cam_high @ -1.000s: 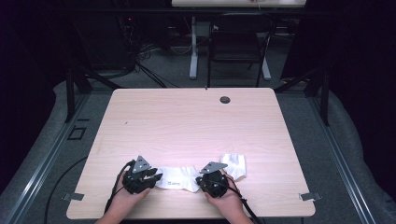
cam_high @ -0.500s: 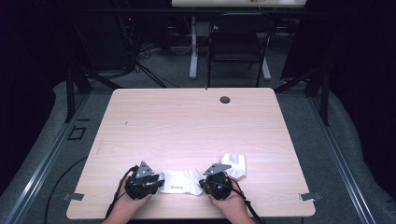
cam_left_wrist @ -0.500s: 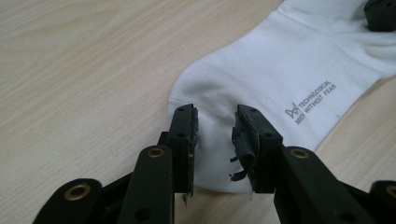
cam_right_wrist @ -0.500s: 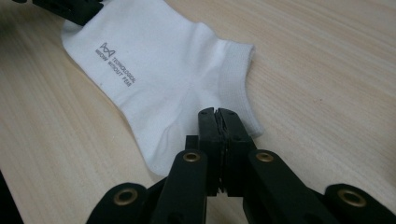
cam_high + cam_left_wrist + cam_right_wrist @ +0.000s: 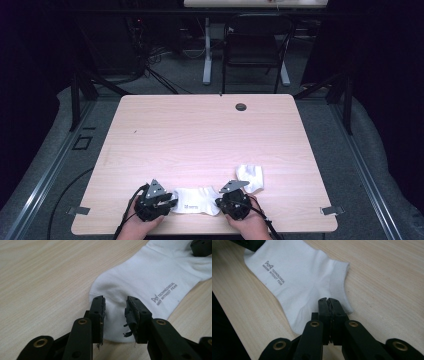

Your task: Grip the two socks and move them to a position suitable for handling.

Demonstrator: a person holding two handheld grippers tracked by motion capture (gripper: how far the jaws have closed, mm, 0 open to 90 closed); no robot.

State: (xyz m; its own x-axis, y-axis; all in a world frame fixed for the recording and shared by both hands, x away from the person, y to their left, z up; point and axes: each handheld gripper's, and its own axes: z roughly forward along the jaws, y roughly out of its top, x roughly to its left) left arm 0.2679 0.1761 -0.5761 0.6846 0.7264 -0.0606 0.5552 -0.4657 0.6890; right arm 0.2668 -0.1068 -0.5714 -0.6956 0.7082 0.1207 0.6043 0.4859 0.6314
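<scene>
Sock (image 5: 194, 201), white ankle type, printed "TECHNOLOGICAL WITHOUT FEAR", flat at table's (image 5: 200, 145) 6 o'clock edge. Left gripper (image 5: 115, 312) spread over toe. Right gripper (image 5: 328, 305) pressed together on heel. Second white sock (image 5: 250, 176) at 5 o'clock.

Most of the table (image 5: 200, 145) lies bare, so a hand could sweep freely over its far and middle parts. The one thing out there is a small dark round cap (image 5: 241, 106) near the far edge, well apart from everything else. The crowding is all along the near edge: a white sock (image 5: 195, 201) lies flat between the left gripper (image 5: 167, 204) and the right gripper (image 5: 222, 205), and a second white sock (image 5: 250, 176) sits just beyond the right one. The near corners stay open on both sides.
</scene>
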